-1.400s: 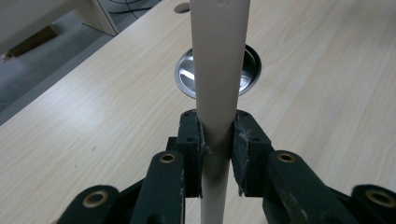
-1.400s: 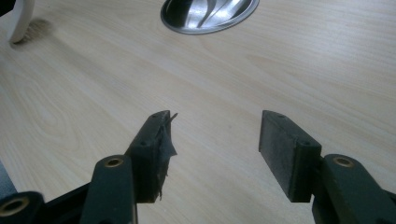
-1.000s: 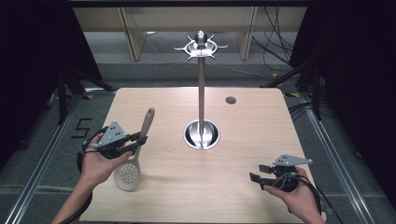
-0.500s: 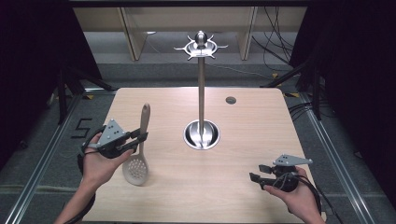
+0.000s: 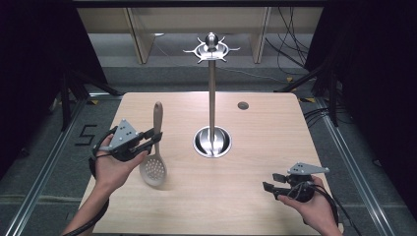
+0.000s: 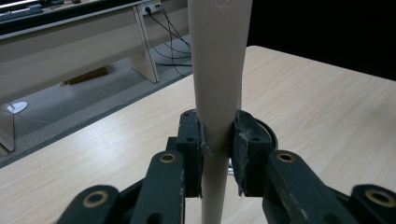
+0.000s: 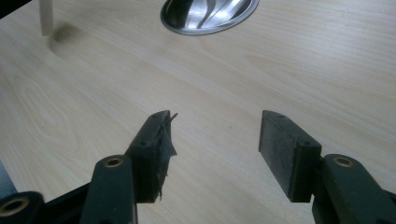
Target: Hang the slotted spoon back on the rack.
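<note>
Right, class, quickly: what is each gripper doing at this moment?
Left gripper: closed on the handle of the slotted spoon.
Right gripper: open, fingers apart, holding nothing, above the table.

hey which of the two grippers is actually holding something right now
The left gripper: its jaws are clamped on the handle of the beige slotted spoon. The right gripper is open over bare table, with nothing between its jaws.

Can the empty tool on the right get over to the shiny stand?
Probably yes. The right tool is open and holds nothing, and bare table lies between it and the stand. The spoon is off on the other side.
</note>
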A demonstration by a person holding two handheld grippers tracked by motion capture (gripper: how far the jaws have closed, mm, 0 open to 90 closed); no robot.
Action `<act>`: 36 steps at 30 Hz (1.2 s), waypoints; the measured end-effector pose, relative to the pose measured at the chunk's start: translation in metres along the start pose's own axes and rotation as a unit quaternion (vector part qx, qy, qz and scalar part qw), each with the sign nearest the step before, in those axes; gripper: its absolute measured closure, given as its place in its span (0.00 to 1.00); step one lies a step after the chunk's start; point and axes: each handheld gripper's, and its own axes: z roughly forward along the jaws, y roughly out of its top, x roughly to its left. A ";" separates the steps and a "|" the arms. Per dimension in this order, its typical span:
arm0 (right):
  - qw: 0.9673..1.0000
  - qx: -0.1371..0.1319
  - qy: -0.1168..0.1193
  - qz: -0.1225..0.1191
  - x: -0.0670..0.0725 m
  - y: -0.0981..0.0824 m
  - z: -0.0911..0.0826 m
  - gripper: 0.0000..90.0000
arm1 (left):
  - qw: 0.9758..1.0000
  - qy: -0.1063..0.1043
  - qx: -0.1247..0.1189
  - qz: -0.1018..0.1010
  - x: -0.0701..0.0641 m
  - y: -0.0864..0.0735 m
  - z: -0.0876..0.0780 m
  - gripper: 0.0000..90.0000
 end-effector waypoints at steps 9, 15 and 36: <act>1.000 -0.003 -0.001 -0.010 -0.002 0.000 0.000 0.50 | 1.000 -0.002 -0.017 -0.006 -0.005 0.008 0.009 0.82; 1.000 -0.004 -0.001 -0.010 -0.002 0.000 0.000 0.50 | 1.000 0.011 -0.019 -0.010 -0.008 0.013 0.012 0.82; 1.000 -0.003 -0.001 -0.008 -0.001 0.000 0.000 0.50 | 0.999 0.019 -0.031 -0.019 -0.019 0.031 0.028 0.82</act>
